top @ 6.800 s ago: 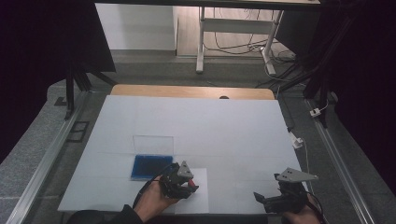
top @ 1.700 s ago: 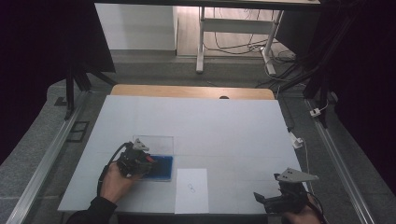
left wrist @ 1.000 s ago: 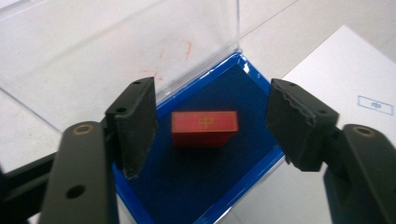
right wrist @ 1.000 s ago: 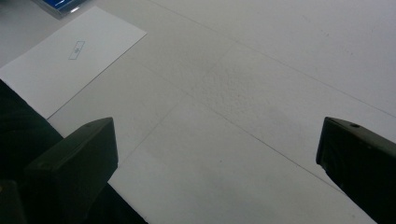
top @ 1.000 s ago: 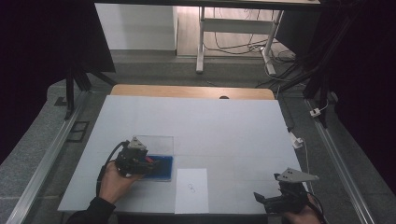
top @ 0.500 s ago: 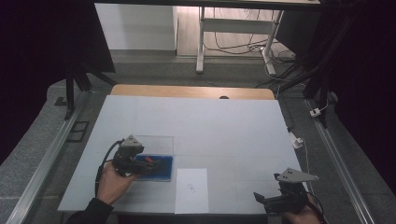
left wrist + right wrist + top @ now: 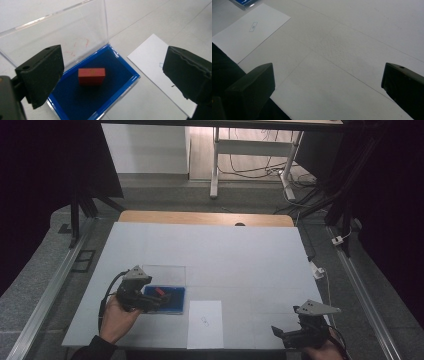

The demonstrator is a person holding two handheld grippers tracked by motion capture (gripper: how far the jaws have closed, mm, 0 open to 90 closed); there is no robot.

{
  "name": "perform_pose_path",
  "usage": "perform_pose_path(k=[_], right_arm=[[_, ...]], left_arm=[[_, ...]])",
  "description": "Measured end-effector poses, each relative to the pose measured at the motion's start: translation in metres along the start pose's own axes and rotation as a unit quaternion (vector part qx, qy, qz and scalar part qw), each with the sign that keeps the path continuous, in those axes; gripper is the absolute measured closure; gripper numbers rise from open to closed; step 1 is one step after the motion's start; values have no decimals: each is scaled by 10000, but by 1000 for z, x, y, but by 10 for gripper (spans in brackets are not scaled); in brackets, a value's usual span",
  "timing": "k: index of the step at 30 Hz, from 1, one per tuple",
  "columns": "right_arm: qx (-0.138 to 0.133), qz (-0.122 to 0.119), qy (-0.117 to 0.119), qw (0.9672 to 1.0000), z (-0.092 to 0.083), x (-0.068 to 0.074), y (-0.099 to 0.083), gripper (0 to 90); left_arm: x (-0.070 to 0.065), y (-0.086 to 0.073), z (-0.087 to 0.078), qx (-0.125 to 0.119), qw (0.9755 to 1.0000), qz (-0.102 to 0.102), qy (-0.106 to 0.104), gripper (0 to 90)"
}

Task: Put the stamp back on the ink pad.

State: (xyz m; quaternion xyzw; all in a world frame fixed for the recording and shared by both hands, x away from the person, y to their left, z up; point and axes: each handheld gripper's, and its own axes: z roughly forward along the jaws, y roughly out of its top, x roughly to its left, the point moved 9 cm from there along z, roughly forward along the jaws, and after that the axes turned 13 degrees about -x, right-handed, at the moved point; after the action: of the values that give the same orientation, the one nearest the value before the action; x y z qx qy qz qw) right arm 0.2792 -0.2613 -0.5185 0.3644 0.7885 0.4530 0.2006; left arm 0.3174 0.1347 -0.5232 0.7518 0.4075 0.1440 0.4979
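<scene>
A small red block (image 7: 91, 76) lies flat on the blue lining of an open case (image 7: 75, 100), whose clear lid (image 7: 62, 37) stands tilted back behind it. My left gripper (image 7: 116, 72) hovers over the case; its jaws have just been opening and stand wide, clear of the block on both sides. In the high view the left gripper (image 7: 156, 299) sits at the case's (image 7: 175, 299) left end, beside the red block (image 7: 160, 291). My right gripper (image 7: 280, 334) rests near the table's front right edge, open with nothing between its fingers (image 7: 252, 85).
A white sheet of paper (image 7: 205, 322) with a small printed mark lies just right of the case, near the front edge; it is at top left as the paper (image 7: 249, 30) in the right gripper view. The white table cover (image 7: 225, 255) ends at a wooden strip (image 7: 200, 217).
The left gripper's jaws have spread apart and drawn back slightly to the left, leaving the red block lying free in the case. The right gripper has stayed put.
</scene>
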Motion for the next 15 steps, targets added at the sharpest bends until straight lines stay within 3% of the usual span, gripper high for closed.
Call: perform_pose_path(k=[15], right_arm=[[16,32,-4,10000,0,-1,0,0]], left_arm=[[-9,-7,-34,-219,9997,-45,-99,0]])
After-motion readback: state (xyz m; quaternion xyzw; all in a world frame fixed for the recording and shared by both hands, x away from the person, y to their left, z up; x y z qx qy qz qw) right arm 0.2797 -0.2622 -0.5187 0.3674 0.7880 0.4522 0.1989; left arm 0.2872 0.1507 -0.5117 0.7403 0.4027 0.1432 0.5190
